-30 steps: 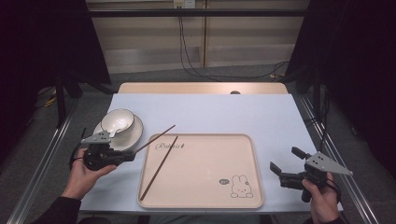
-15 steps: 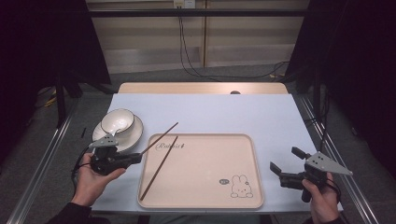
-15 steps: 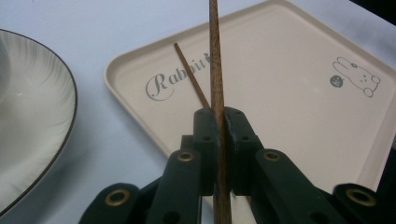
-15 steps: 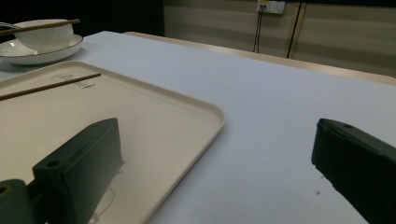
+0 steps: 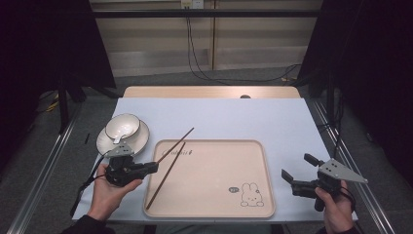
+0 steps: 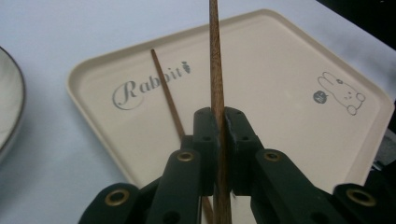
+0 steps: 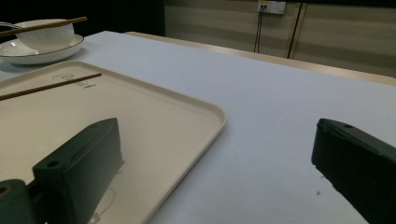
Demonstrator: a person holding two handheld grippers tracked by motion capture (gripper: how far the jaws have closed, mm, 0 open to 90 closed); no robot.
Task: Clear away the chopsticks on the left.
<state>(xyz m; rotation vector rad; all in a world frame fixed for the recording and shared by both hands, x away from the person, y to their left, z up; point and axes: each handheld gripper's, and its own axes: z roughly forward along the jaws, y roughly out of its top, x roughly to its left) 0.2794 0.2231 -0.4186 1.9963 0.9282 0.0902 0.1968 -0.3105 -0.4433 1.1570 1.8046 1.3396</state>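
Observation:
My left gripper (image 5: pixel 154 166) is shut on the near end of a brown wooden chopstick (image 5: pixel 176 144), which slants up and to the right past the far left corner of the beige rabbit tray (image 5: pixel 214 178). In the left gripper view the held chopstick (image 6: pixel 215 65) runs straight up from between the pressed jaws (image 6: pixel 219 119). A second chopstick (image 5: pixel 165 175) lies loose along the tray's left side (image 6: pixel 164 86). My right gripper (image 5: pixel 297 166) hovers open past the tray's right edge, nothing between its jaws (image 7: pixel 215 158).
A white bowl (image 5: pixel 122 126) sits on a white plate (image 5: pixel 105 142) at the left, just beyond my left hand. The light tablecloth (image 5: pixel 272 122) covers the table, and a wooden strip (image 5: pixel 209 92) runs along the far edge.
My left hand has moved right and slightly nearer, away from the plate and toward the tray's left edge, carrying the chopstick with it. The right hand has stayed put.

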